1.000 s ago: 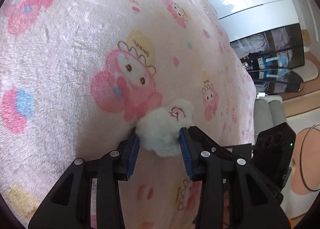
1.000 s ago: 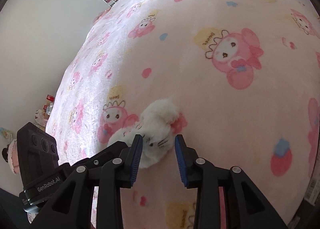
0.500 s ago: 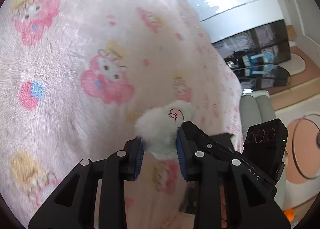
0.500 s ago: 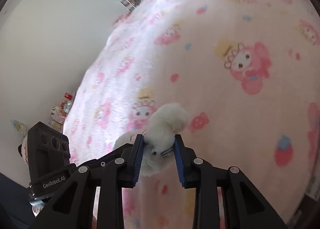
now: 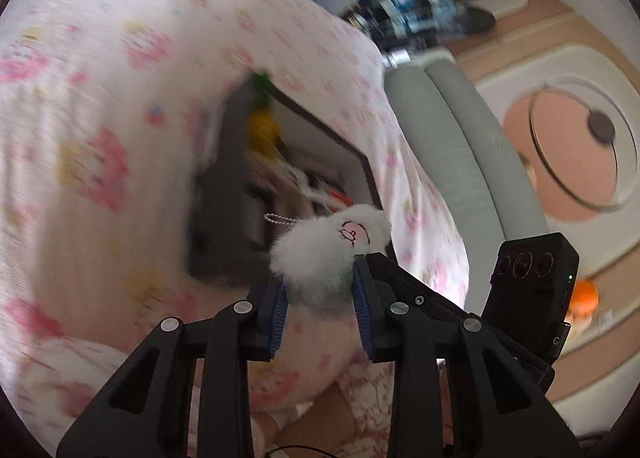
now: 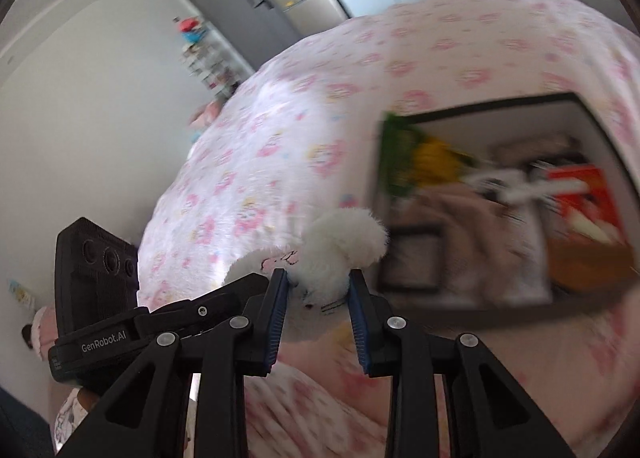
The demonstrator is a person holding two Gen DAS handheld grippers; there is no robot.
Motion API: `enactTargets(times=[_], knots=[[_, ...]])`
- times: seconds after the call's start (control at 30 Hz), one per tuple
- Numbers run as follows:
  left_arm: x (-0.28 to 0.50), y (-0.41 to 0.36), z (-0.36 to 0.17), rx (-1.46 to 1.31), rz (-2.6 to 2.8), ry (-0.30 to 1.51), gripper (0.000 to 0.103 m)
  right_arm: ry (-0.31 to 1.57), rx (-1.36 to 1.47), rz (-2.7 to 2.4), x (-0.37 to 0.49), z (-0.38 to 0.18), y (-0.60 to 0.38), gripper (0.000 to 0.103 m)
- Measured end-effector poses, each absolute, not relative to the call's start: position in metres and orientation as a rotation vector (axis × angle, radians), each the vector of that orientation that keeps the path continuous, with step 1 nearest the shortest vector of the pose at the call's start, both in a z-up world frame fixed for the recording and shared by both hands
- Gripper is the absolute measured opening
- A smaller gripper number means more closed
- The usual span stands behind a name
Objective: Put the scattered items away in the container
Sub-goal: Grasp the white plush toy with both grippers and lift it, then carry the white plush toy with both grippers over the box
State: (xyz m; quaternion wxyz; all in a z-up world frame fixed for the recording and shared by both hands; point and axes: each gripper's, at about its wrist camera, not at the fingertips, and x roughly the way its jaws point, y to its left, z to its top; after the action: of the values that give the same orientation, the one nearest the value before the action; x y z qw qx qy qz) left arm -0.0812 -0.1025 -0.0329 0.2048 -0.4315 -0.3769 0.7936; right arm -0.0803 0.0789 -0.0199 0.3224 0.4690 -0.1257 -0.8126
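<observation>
My left gripper is shut on a white fluffy plush keychain with a drawn face and a bead chain, held in the air. My right gripper is shut on a second white fluffy plush toy, also lifted. A dark-rimmed container sits on the pink cartoon-print blanket ahead of both grippers; it also shows in the right wrist view. It holds a yellow and green toy, a red item and beige cloth. Both views are blurred.
A grey sofa arm lies right of the bed, with a round floor pattern and an orange object beyond. The other gripper's camera block shows in each view. Grey cabinets and white wall stand behind the bed.
Both grippers closed on their plush toys, lifted them off the blanket and swung toward the container, which has come into view.
</observation>
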Motion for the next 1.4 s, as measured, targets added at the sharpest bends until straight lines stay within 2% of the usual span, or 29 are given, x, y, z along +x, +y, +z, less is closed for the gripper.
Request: enactTargets(times=[0.23, 0.4, 0.53, 0.73, 0.93, 1.13, 1.2, 1.4], knots=[[-0.098, 0.024, -0.075, -1.387, 2.037, -0.798, 0.030, -0.458, 1.375, -2.259, -0.062, -0.065, 0.191, 0.026], [-0.108, 0.058, -0.108, -1.472, 2.031, -0.691, 0.030, -0.464, 1.454, -2.297, -0.062, -0.108, 0.228, 0.026], [-0.111, 0.052, -0.140, -1.518, 2.044, -0.745, 0.030, -0.503, 1.503, -2.254, -0.069, -0.140, 0.229, 0.026], [-0.107, 0.034, -0.155, -1.569, 2.106, -0.750, 0.030, -0.403, 1.561, -2.229, -0.075, -0.165, 0.206, 0.026], [-0.106, 0.020, -0.145, -1.550, 2.202, -0.715, 0.030, -0.455, 1.447, -2.280, -0.070, -0.150, 0.212, 0.026], [-0.108, 0.009, -0.145, -1.574, 2.226, -0.713, 0.030, -0.445, 1.554, -2.242, -0.073, -0.166, 0.212, 0.026], [-0.107, 0.005, -0.144, -1.575, 2.241, -0.724, 0.030, -0.416, 1.576, -2.250, -0.075, -0.167, 0.208, 0.026], [-0.102, -0.008, -0.138, -1.529, 2.222, -0.790, 0.030, -0.512, 1.467, -2.240, -0.073, -0.152, 0.215, 0.026]])
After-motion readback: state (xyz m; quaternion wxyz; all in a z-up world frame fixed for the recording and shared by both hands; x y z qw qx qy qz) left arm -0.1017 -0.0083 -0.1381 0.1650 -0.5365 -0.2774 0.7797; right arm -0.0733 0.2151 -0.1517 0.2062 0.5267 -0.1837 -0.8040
